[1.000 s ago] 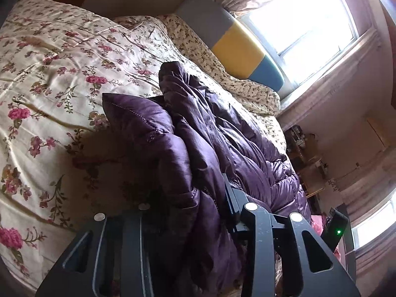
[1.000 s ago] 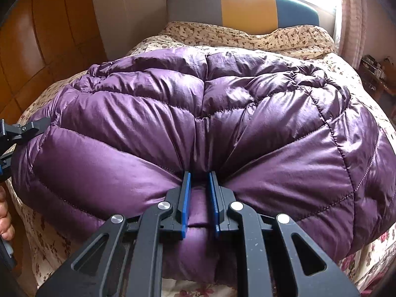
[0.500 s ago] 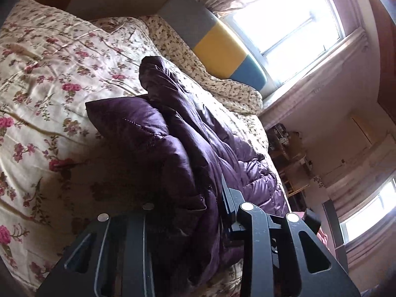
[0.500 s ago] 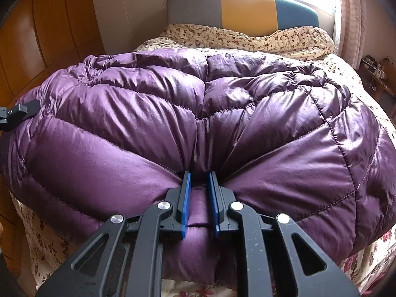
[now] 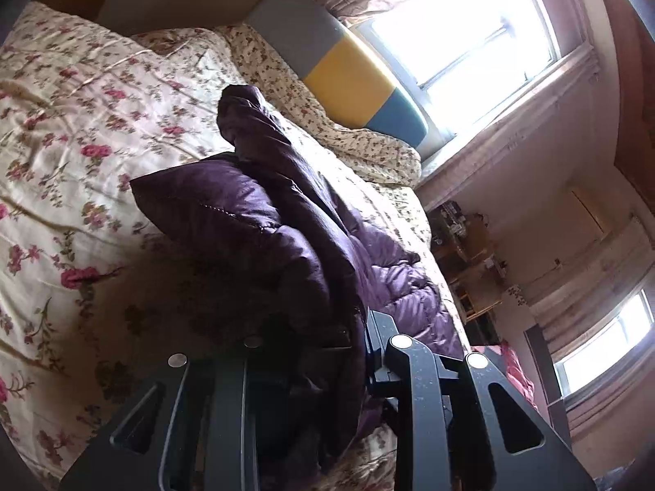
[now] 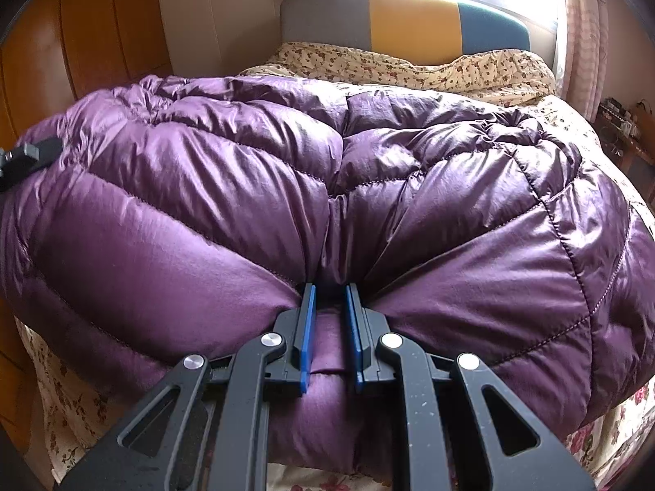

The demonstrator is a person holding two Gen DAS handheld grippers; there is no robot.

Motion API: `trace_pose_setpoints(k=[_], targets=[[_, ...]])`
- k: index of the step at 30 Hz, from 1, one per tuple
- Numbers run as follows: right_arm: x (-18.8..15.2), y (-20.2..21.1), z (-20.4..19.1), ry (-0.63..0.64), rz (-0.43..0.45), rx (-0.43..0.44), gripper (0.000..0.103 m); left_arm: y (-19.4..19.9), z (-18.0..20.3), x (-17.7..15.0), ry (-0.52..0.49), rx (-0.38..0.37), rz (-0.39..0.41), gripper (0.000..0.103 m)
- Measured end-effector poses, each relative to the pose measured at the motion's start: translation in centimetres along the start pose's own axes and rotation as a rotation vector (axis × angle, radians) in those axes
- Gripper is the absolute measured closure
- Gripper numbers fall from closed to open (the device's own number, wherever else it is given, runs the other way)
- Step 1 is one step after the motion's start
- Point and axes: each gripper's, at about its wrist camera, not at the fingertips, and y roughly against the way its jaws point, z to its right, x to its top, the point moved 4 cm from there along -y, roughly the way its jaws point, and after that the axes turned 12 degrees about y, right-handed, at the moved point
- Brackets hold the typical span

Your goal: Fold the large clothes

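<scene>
Gripping a pinched fold of the purple down jacket (image 6: 368, 212), your right tongs (image 6: 330, 327) sit low at centre frame, blue pads nearly closed on the fabric. The jacket fills mid-frame, spread across the floral bed (image 6: 409, 67). Your left tongs (image 5: 323, 352), tilted at the bottom of their view, are clamped on the jacket's bunched edge (image 5: 262, 221), fabric hiding one finger.

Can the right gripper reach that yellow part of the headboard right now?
Probably not: the right gripper is shut on the purple puffy jacket, whose bulk lies between it and the headboard at the bed's far end.
</scene>
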Motion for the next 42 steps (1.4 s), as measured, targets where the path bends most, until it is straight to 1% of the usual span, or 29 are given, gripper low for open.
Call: trace_pose_setpoints(k=[4,7,11,15,16,18,19,23,24,25,27,29,30,32,35,38,42], targets=[[0.1,0.2,0.4,-0.003,-0.004,0.016,0.089,-0.3,2.1,-0.1,-0.029,-0.026,-0.007,0.078],[0.3,0.4,0.9,-0.008,-0.008,0.028,0.089,-0.8,4.6,-0.2,-0.062,-0.052,-0.019,0.078],[0.5,0.6,1.2,-0.009,-0.014,0.041,0.09,-2.0,7.9,-0.5,-0.117,-0.066,-0.04,0.078],[0.7,1.8,2.2,-0.033,-0.021,0.071,0.088,-3.7,10.4,-0.9,-0.14,-0.065,-0.063,0.078],[0.7,2.3,2.5,-0.043,-0.019,0.076,0.087,-4.0,10.8,-0.9,-0.144,-0.064,-0.066,0.078],[0.5,4.0,3.5,-0.058,0.0,0.084,0.074,-4.9,12.0,-1.4,-0.159,-0.062,-0.08,0.078],[0.4,4.7,3.9,-0.062,0.009,0.081,0.072,-5.6,12.7,-1.8,-0.168,-0.058,-0.09,0.078],[-0.6,7.4,7.1,-0.104,0.027,0.043,0.07,-8.2,15.2,-3.4,-0.205,-0.035,-0.133,0.078],[-1.0,8.1,8.5,-0.127,0.028,0.016,0.066,-8.8,15.6,-3.7,-0.216,-0.028,-0.14,0.078],[-1.4,8.6,9.6,-0.144,0.029,-0.001,0.065,-9.5,16.1,-4.2,-0.229,-0.02,-0.148,0.078],[-2.1,9.5,12.0,-0.182,0.028,-0.035,0.064,-11.0,17.1,-5.2,-0.257,0.0,-0.17,0.078],[-3.1,10.6,15.0,-0.218,0.021,-0.093,0.064,-12.7,18.0,-6.2,-0.285,0.022,-0.189,0.078],[-3.5,10.9,15.9,-0.229,0.018,-0.113,0.064,-13.7,18.4,-6.8,-0.296,0.033,-0.203,0.078],[-4.7,11.5,18.5,-0.265,0.003,-0.163,0.064,-15.1,18.8,-7.4,-0.319,0.054,-0.217,0.078],[-6.5,12.1,21.8,-0.318,-0.024,-0.213,0.064,-17.7,19.2,-8.8,-0.343,0.078,-0.247,0.078],[-7.8,12.2,24.0,-0.355,-0.049,-0.24,0.064,-20.3,19.5,-10.2,-0.36,0.112,-0.272,0.078],[-8.9,12.1,25.3,-0.391,-0.077,-0.257,0.063,-23.8,19.4,-12.7,-0.403,0.156,-0.319,0.078]])
